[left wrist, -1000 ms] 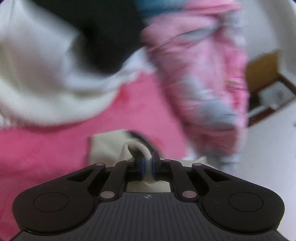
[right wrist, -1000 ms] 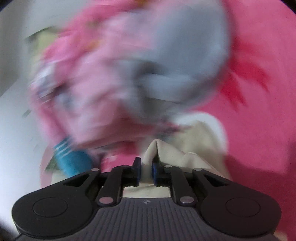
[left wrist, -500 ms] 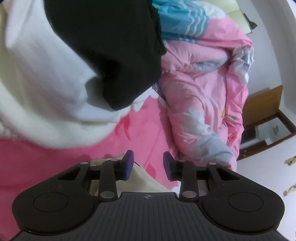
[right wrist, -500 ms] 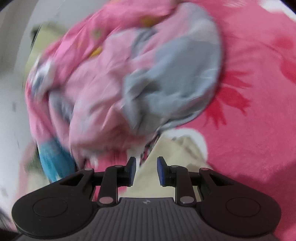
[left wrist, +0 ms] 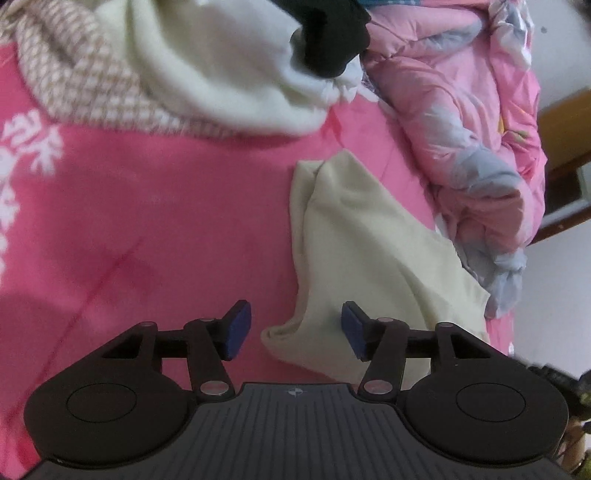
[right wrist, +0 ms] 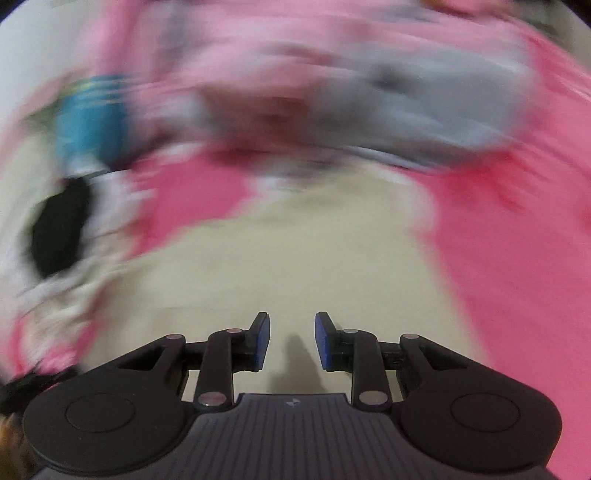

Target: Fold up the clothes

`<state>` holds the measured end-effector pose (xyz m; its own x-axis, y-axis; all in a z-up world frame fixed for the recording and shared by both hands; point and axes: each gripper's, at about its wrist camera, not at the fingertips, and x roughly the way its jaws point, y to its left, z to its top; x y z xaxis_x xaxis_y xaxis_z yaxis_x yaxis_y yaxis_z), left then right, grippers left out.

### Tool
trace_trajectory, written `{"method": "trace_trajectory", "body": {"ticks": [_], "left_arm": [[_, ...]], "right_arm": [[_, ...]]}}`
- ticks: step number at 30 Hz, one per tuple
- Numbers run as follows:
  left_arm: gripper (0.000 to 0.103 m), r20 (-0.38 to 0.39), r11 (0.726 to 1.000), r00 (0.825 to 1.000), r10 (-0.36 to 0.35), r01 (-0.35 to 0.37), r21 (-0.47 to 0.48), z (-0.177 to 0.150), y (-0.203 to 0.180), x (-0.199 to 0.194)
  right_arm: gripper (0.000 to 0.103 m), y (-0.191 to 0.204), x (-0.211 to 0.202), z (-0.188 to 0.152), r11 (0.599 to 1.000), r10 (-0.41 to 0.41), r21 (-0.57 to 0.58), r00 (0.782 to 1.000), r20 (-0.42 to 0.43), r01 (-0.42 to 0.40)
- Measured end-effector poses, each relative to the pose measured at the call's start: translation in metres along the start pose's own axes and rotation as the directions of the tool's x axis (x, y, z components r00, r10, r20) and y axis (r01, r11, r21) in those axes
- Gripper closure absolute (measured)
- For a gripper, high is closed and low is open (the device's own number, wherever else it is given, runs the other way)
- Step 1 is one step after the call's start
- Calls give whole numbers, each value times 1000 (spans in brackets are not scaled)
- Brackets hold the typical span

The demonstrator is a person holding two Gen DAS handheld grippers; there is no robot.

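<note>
While both pairs of fingers stand apart and grasp nothing, the left gripper (left wrist: pixel 296 329) hovers over a corner of the cream garment (left wrist: pixel 365 236), which lies crumpled on the pink bed sheet (left wrist: pixel 155 221). The right gripper (right wrist: pixel 291 341) hangs over the same cream cloth (right wrist: pixel 295 258); that view is blurred. Farther out lie a white fleece (left wrist: pixel 221 74), a black garment (left wrist: pixel 328 33) and a pink quilt (left wrist: pixel 461 122).
</note>
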<state>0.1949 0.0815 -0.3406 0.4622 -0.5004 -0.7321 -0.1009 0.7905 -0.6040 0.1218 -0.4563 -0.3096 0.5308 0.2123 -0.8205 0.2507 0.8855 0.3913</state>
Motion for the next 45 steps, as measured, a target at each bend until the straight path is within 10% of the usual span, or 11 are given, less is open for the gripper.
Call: {"method": "trace_trajectory", "body": {"ticks": [5,10,12,14,21,28,33,40,45], "left_arm": [[64,7,999,1000,-28,29,-14,-2,-2,15],[98,-10,998,1000,8,-7,66,2,-13,11],[98,-24,992,999,27,-23,121,6,-20,10],[98,-26,983,999,42,-37,180,9,-30,9],[99,-55,952,998,-20,35,306,44,-42,-21],[98,-135,821,988,71,19,571,33,-36,12],[98,-117,782,993,34,47,622,39,-45,-2],[98,-164,797,985,54,56,601,29,-22,20],[95,-172,823,984,39,66,564,30,-16,18]], "right_arm": [[68,-86,-14,-20,950,-144,274,989,-39,149],[53,-101,2,-24,950,-43,306,997,-57,58],[57,-96,5,-20,963,-3,270,999,-47,16],[97,-90,4,-16,973,40,227,999,-33,-32],[97,-82,-20,4,984,128,120,991,27,-131],[97,-84,15,-7,1000,17,-21,997,-77,-18],[97,-57,4,1,982,-27,-188,999,-45,18],[98,-56,24,-6,946,-100,-321,983,-153,46],[94,-33,32,-16,835,-254,-529,959,-127,151]]}}
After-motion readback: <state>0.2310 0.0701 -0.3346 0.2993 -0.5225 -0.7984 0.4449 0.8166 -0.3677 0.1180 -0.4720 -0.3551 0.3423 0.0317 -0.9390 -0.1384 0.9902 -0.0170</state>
